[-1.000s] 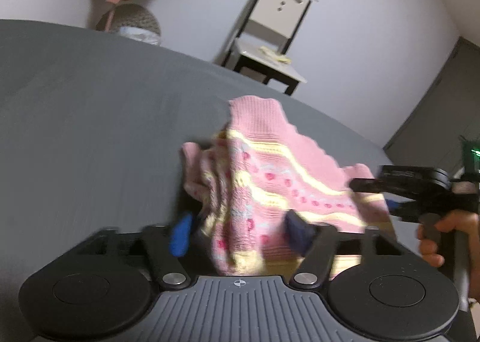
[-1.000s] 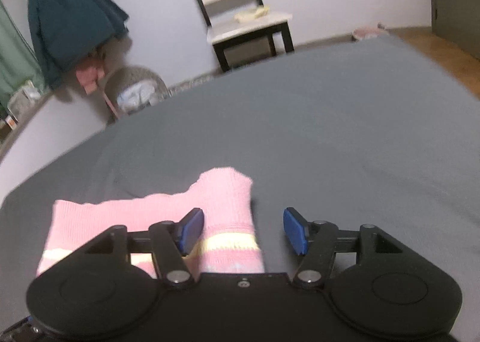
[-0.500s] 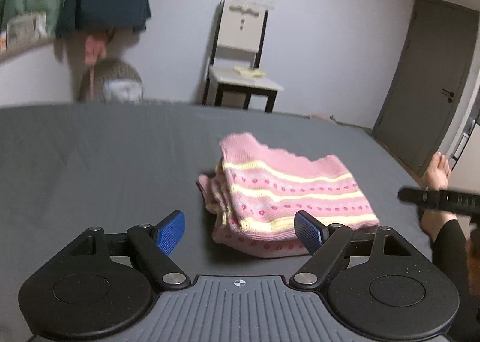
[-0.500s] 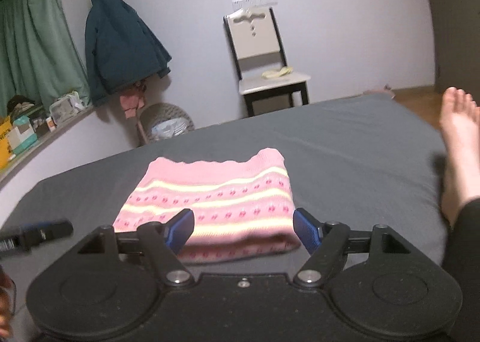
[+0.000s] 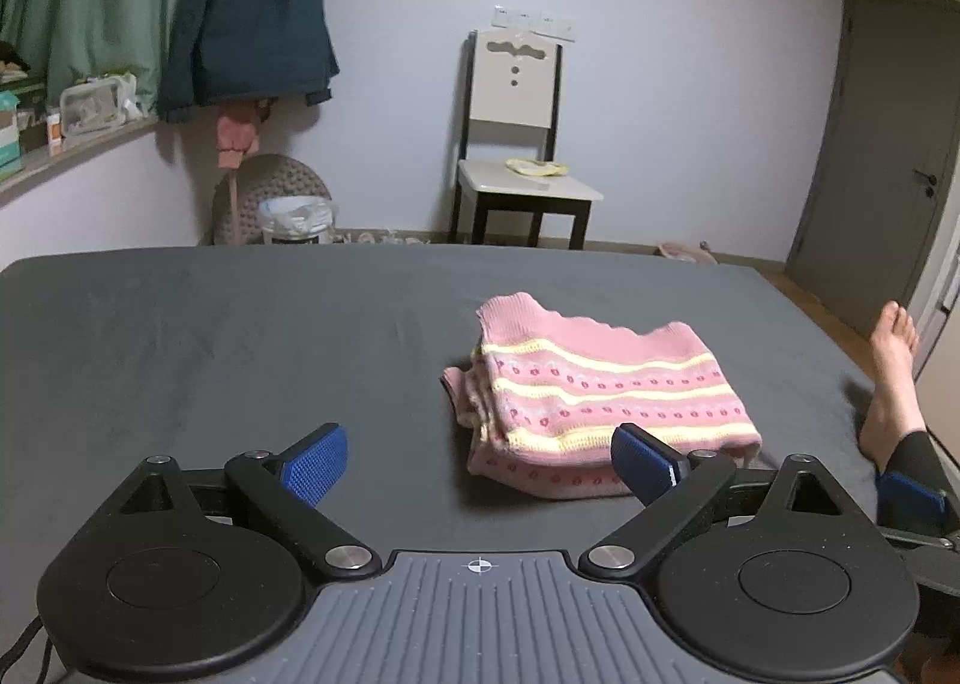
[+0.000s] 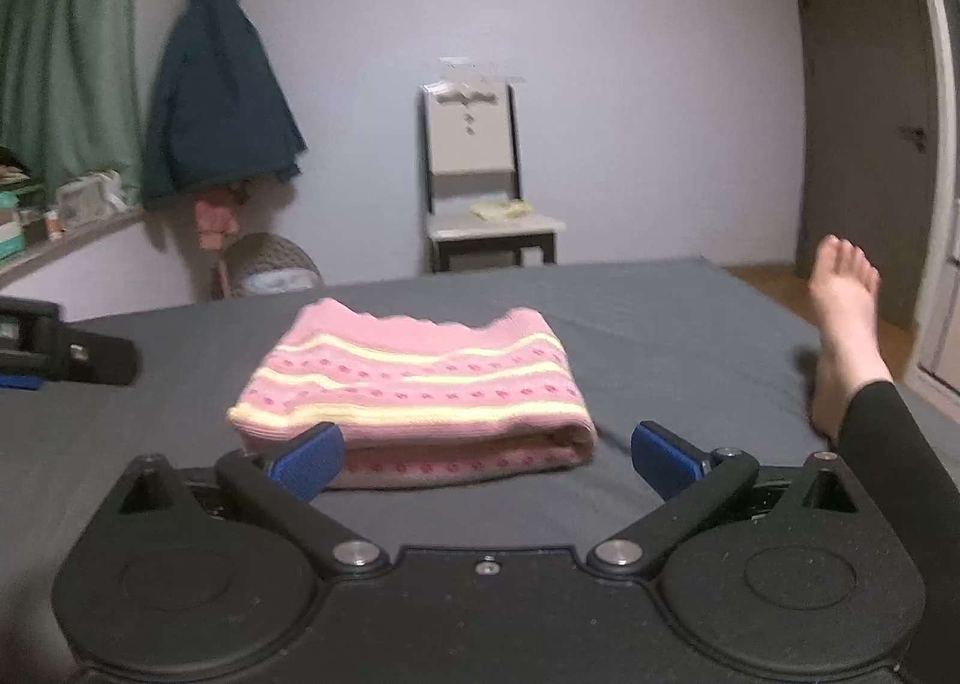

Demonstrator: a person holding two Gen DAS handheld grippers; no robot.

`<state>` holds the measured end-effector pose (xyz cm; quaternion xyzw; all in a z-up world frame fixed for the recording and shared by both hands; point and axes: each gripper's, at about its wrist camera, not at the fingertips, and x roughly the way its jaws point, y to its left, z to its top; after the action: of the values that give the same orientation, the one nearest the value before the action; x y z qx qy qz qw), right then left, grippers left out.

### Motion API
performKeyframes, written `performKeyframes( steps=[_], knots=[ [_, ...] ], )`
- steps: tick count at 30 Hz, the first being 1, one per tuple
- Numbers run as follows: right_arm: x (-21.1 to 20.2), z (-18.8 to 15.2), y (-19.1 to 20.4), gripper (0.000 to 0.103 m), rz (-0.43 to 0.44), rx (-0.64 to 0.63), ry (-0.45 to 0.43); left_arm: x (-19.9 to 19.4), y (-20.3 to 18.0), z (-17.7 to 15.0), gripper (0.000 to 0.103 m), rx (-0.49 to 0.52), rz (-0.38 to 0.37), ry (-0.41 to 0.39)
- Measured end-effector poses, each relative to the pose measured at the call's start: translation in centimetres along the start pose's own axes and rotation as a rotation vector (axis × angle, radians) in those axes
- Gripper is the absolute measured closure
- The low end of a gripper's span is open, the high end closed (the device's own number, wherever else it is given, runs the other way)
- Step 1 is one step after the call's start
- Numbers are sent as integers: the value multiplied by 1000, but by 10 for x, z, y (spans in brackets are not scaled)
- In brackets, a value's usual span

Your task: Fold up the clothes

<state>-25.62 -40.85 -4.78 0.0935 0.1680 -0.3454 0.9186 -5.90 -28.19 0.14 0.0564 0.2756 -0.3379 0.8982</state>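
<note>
so a second ago my left gripper (image 5: 477, 459) was pinching the sweater (image 5: 600, 399), now both it and the right gripper (image 6: 486, 456) are backed off, fingers wide and empty, sweater folded mid-bed (image 5: 240, 336), looks done to me

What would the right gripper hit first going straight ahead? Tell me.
The right gripper, open and empty, points at the folded pink sweater on the grey bed. It would probably meet the sweater's near folded edge first, though how low the gripper rides is unclear.
</note>
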Motion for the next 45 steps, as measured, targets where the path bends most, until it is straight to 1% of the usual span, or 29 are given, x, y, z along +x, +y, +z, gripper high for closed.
performKeyframes(
  steps=[1, 3, 5, 9, 11, 13, 16, 19, 25, 26, 27, 29, 31, 34, 38, 40, 45],
  knots=[
    [-1, -1, 1, 0, -1, 3, -16, 0, -1, -1, 8, 9, -6, 4],
    [2, 2, 2, 0, -42, 32, -5, 1, -6, -3, 8, 28, -11, 20],
    [4, 6, 3, 0, -81, 66, 14, 1, -12, -6, 8, 46, -8, 18],
    [4, 13, 2, 0, -67, 109, 64, -9, -24, -8, 7, 83, 28, -35],
    [2, 18, 1, 0, -85, 131, 83, -12, -27, -6, 7, 84, 37, -34],
    [4, 24, 2, 0, -106, 126, 112, -15, -29, -3, 7, 80, 43, -22],
    [5, 30, 3, 0, -45, 70, 140, -17, -33, 0, 7, 85, 57, -1],
    [12, 30, 9, 0, -48, -7, 185, -14, -39, 2, 7, 138, 97, 40],
    [23, 19, 15, 0, -138, -74, 229, -9, -53, 5, 7, 243, 175, 120],
    [24, 17, 16, 0, -151, -85, 237, -8, -55, 5, 7, 246, 177, 135],
    [24, 16, 17, 0, -166, -90, 236, -6, -55, 3, 7, 236, 170, 150],
    [23, 15, 19, 0, -169, -99, 235, -5, -56, -1, 7, 219, 157, 170],
    [24, 15, 18, 0, -163, -92, 237, -6, -57, -5, 7, 212, 145, 161],
    [25, 16, 15, 0, -151, -73, 245, -10, -57, -9, 7, 196, 146, 141],
    [26, 16, 10, 0, -138, -51, 257, -12, -50, -8, 7, 155, 84, 147],
    [26, 16, 9, 0, -134, -43, 261, -11, -49, -9, 7, 140, 82, 151],
    [27, 15, 10, 0, -130, -47, 268, -6, -49, -11, 7, 144, 95, 174]
  ],
)
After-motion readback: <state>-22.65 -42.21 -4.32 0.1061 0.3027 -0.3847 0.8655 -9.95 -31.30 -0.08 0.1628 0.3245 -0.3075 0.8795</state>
